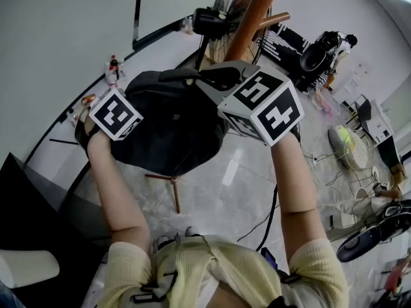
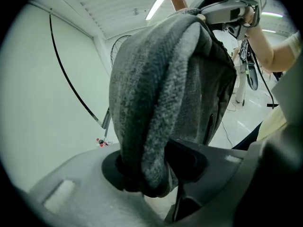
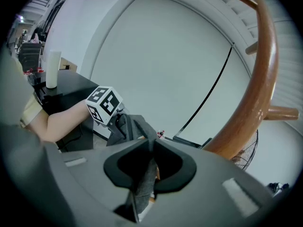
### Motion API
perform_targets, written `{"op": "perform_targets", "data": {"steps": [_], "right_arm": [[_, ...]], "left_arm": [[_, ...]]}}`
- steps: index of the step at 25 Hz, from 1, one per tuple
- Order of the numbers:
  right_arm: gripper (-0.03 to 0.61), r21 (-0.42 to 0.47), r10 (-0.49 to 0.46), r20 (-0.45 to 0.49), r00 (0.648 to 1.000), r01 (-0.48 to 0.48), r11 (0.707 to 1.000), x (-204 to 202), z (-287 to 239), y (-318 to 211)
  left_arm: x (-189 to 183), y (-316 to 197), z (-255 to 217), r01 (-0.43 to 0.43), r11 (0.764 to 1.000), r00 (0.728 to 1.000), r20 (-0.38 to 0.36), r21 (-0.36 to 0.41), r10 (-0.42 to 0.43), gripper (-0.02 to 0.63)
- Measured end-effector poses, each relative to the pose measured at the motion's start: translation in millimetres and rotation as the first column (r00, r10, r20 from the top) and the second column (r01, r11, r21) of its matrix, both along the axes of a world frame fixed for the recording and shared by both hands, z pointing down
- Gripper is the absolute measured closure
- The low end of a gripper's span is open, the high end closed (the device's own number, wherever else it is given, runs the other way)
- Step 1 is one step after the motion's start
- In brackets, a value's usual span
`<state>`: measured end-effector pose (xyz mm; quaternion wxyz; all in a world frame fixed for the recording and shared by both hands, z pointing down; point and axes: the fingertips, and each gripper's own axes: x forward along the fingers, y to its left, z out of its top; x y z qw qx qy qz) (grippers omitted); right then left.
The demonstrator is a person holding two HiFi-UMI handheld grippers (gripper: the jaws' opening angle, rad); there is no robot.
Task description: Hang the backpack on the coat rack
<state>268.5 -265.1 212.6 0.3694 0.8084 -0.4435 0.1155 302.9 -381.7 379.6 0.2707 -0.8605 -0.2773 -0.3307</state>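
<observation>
A dark grey backpack (image 1: 173,127) hangs in the air between both grippers, just in front of the wooden coat rack pole (image 1: 253,18). My left gripper (image 2: 151,162) is shut on a thick fold of the backpack's (image 2: 161,79) fabric, which fills the gap between its jaws. My right gripper (image 3: 150,167) is shut on a thin grey strap (image 3: 142,186) at the bag's top. In the right gripper view the curved pole (image 3: 258,93) rises at the right, with a peg (image 3: 281,112) sticking out. The marker cubes (image 1: 115,114) (image 1: 263,104) hide both gripper tips in the head view.
A standing fan (image 1: 231,5) is behind the rack. The rack's wooden legs (image 1: 172,188) spread on the pale floor under the bag. Cables (image 1: 347,178) and shoes (image 1: 372,233) lie at the right. A black table (image 3: 61,86) carries a white roll (image 3: 51,70).
</observation>
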Motion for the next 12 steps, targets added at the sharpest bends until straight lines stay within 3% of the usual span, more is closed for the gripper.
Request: {"op": "perform_targets", "data": {"steps": [6, 12], "right_arm": [[0.529, 0.010, 0.000, 0.040, 0.999, -0.001, 1.000, -1.7, -7.5, 4.5], [0.532, 0.032, 0.005, 0.024, 1.000, -0.006, 0.999, 1.2, -4.9, 1.8]], "left_arm": [[10.0, 9.4, -3.7, -0.049, 0.999, 0.999, 0.021, -0.011, 0.049, 0.446], [23.4, 20.5, 15.2, -0.086, 0.995, 0.995, 0.039, -0.048, 0.087, 0.439]]}}
